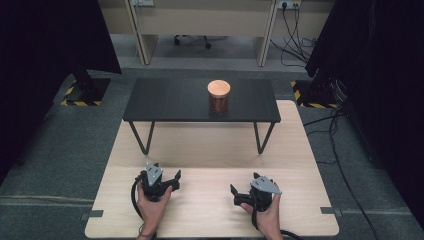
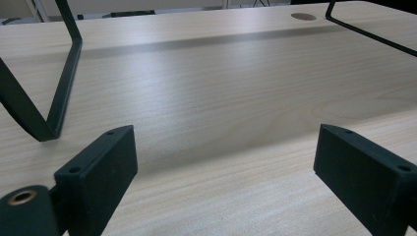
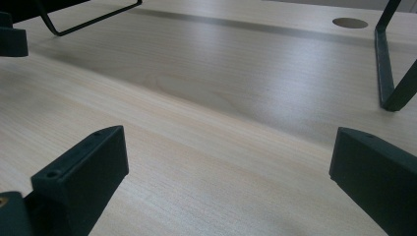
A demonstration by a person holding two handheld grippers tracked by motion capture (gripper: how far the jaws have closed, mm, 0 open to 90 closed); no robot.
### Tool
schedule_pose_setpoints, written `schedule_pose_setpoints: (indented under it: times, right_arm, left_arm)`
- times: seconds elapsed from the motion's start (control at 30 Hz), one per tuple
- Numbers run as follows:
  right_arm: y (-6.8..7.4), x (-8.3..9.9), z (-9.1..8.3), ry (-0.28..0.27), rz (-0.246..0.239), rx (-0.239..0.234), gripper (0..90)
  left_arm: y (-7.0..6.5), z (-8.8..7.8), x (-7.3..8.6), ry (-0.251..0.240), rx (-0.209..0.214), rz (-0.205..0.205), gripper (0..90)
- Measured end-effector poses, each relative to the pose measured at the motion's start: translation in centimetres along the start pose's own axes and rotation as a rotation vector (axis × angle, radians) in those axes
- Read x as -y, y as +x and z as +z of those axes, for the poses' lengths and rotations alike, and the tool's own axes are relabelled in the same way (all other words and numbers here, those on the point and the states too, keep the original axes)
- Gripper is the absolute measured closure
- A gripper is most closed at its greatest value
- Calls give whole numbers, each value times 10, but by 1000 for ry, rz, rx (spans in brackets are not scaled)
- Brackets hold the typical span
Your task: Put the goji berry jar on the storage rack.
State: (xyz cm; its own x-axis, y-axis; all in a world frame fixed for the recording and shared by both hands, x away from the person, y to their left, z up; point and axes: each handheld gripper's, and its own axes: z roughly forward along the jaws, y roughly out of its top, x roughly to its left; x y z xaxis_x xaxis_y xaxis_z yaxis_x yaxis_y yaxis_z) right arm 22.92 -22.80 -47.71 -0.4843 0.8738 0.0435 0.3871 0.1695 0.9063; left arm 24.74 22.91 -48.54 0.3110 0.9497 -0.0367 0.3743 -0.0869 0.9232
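Right gripper (image 3: 226, 182) jaws spread wide — over pale wooden table (image 3: 221, 113).

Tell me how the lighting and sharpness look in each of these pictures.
High view: bright wooden table, dark sides, the jar soft and small. Left gripper view: pale glare across the wood, left tongs slightly blurred up close. Right gripper view: a shadow band on the far wood, right tongs soft too.

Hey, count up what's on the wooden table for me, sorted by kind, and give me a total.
Jars with a cork lid: 1, standing on the shelf
Black raised shelves: 1
Handheld grippers: 2, left gripper and right gripper, both open and empty
Total: 4
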Motion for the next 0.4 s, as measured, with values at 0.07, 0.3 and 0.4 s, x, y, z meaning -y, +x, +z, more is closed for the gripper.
schedule_pose_setpoints:
  times: [0.07, 0.3, 0.4]
  right_arm:
    - [0, 0, 0, 0, 0, 1, 14]
    - [0, 0, 0, 0, 2, 2, 14]
    - [1, 0, 0, 0, 6, 5, 14]
  left_arm:
    - [0, 0, 0, 0, 0, -1, 87]
    - [0, 0, 0, 0, 1, 0, 87]
    - [0, 0, 0, -1, 1, 1, 87]
